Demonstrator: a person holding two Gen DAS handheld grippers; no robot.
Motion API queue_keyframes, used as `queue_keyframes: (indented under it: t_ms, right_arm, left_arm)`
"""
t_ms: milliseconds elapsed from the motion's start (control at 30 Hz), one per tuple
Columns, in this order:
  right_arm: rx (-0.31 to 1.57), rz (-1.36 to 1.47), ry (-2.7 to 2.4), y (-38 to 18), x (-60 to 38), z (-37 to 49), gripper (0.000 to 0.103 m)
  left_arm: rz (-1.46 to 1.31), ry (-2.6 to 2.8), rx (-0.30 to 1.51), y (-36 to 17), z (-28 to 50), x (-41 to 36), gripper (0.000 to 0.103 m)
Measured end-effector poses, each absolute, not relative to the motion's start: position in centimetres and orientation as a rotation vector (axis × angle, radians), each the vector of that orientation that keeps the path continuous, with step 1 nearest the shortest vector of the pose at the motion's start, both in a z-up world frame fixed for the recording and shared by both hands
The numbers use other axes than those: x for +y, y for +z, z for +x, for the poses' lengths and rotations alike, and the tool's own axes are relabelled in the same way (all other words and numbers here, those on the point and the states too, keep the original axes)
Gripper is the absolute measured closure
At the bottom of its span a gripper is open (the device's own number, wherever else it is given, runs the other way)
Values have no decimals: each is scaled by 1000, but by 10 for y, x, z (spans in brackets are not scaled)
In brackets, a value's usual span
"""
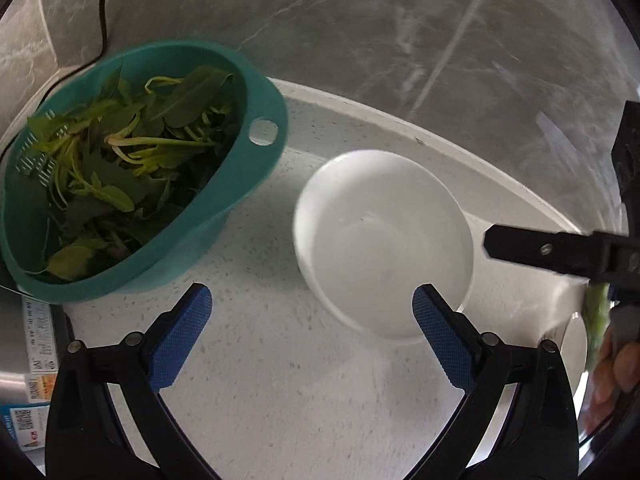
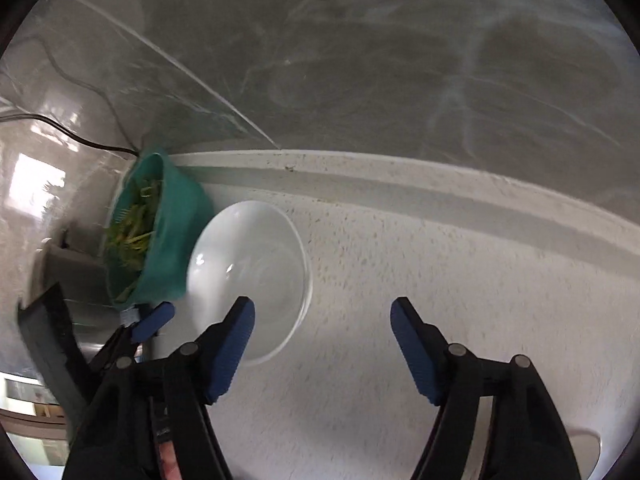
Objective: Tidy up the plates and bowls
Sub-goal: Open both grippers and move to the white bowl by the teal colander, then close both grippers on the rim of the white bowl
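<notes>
A white bowl (image 1: 384, 240) stands empty on the speckled white counter (image 1: 272, 380). My left gripper (image 1: 312, 320) hangs open above the counter. Its right pad (image 1: 436, 336) overlaps the bowl's near rim, and the bowl lies mostly to the right of the gap. One black finger of my right gripper (image 1: 536, 250) reaches in past the bowl's right side. In the right wrist view the bowl (image 2: 248, 264) sits left of centre. My right gripper (image 2: 322, 316) is open with only counter between its pads. Its left pad (image 2: 232, 352) covers the bowl's near right rim.
A teal colander (image 1: 248, 184) full of green leaves stands left of the bowl, close to it in the right wrist view (image 2: 176, 240). A black cable (image 1: 105, 20) runs down the marble wall behind. Printed packets (image 1: 38, 344) lie at the lower left. A hand (image 1: 616, 364) shows at the right edge.
</notes>
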State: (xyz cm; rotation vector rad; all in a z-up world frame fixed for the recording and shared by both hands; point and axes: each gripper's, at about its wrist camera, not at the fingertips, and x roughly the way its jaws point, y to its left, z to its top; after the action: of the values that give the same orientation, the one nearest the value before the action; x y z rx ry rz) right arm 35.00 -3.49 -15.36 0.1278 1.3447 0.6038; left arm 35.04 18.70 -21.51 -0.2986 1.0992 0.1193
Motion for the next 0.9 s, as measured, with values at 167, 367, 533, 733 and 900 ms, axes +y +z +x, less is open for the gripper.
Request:
queue_keyframes:
  t_ms: [167,367,533,733,900]
  right_arm:
    - [1353,53,567,-167,-15,361,40]
    - [1357,-19,550,-177,3,366,50]
    - [1380,-7,556,-187,10,371,57]
    - [1394,-16,564,-194,18,371,82]
    - [1391,-25,591,-193,26,369,90]
  left_arm:
    - [-327,150,1117,-231,376,195,29]
    - [-322,166,1146,-248,398,202,39]
    - [-326,182,1162,-260,402,204,42]
    - [-340,184,1164,-275,407,206,45]
    - [-317,104,1146,-276,416,194,88]
